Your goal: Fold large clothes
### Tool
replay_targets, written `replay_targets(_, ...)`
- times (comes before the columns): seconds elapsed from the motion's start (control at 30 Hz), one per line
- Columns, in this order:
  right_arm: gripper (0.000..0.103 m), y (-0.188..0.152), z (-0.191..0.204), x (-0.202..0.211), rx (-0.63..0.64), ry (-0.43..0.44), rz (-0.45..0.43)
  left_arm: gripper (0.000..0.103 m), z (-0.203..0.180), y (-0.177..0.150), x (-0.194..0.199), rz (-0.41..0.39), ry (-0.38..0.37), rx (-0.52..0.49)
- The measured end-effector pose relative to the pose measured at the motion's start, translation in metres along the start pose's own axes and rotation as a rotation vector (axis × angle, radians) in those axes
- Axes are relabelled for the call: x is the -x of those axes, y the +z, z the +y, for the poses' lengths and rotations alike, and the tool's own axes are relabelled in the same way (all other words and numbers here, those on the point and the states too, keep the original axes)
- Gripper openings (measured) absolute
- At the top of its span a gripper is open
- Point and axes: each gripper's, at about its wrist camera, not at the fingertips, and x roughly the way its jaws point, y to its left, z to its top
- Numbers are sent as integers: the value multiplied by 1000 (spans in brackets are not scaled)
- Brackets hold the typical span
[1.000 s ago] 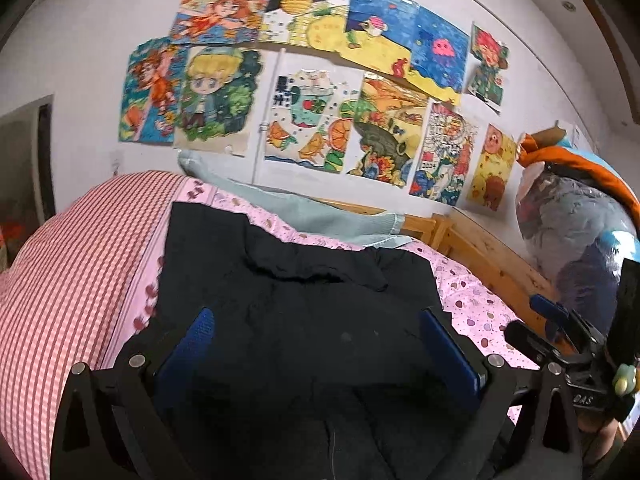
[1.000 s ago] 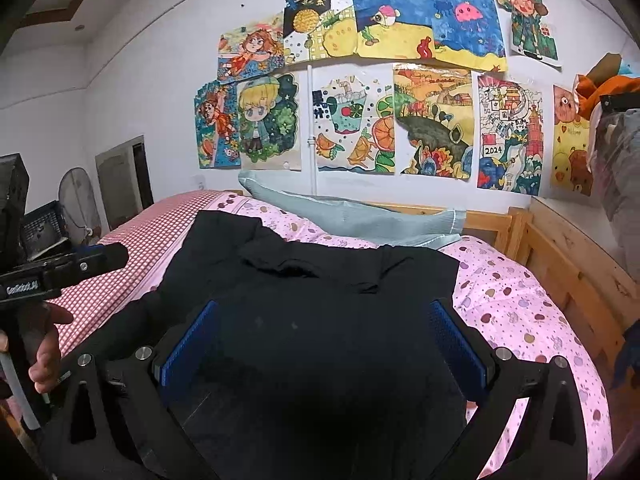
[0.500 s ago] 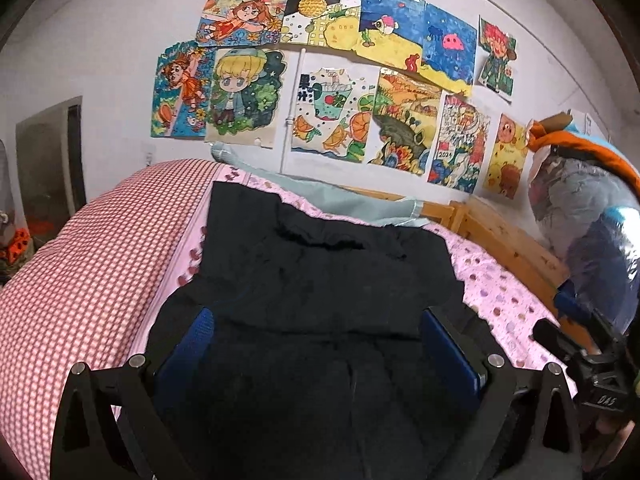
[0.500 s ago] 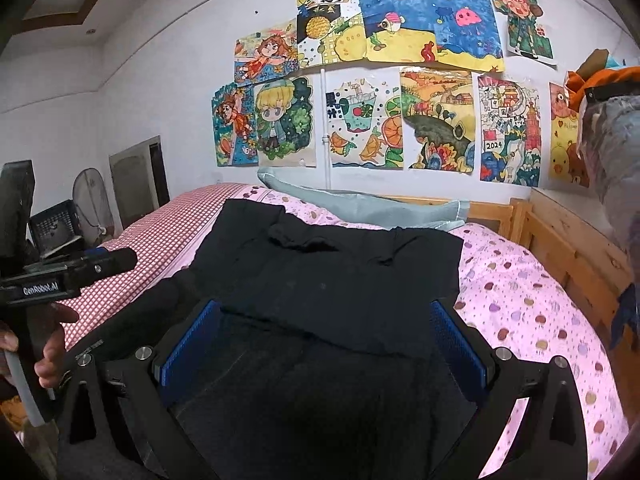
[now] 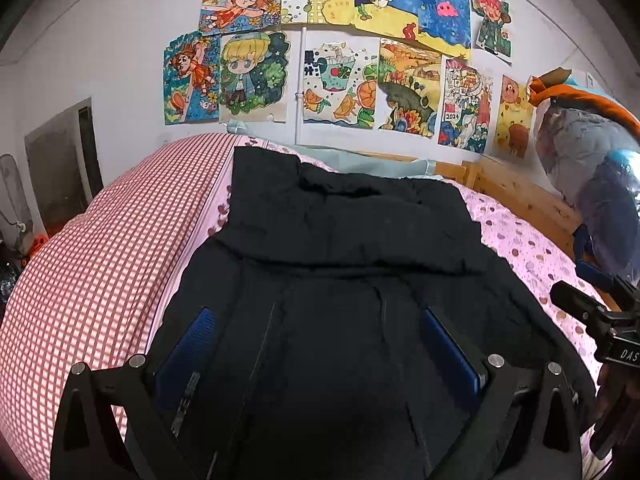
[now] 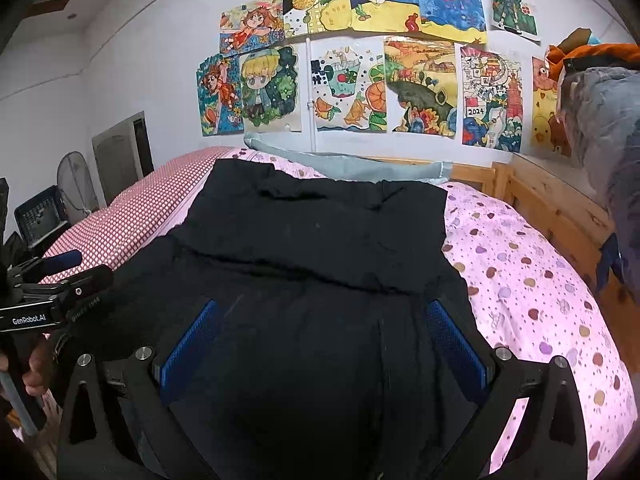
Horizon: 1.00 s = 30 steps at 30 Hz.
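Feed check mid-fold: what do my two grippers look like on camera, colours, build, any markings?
Both match: the left gripper and right gripper have matte black angular finger frames with silver screws and textured blue pads. The left gripper's body reads "GenRobot.AI" in white; the right's shows "DAS". A bare hand grips a grey handle.

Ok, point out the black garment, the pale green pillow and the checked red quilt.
black garment (image 6: 320, 240), right wrist view, on its folded upper layer.
pale green pillow (image 6: 360, 168), right wrist view, on its front face by the headboard.
checked red quilt (image 5: 120, 240), left wrist view, on its top surface.
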Motion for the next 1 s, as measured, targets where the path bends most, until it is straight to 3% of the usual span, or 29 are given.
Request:
replay_targets(0.53, 101, -36, -1, 17, 21, -66, 69, 103, 9, -39, 22, -7, 57, -86)
replay_targets(0.73, 101, -48, 3, 24, 36, -67, 80, 103, 10, -54, 27, 17, 62, -69)
replay_targets(1.0, 101, -61, 12, 35, 75, -57, 89, 103, 11, -68, 36, 37, 129, -91)
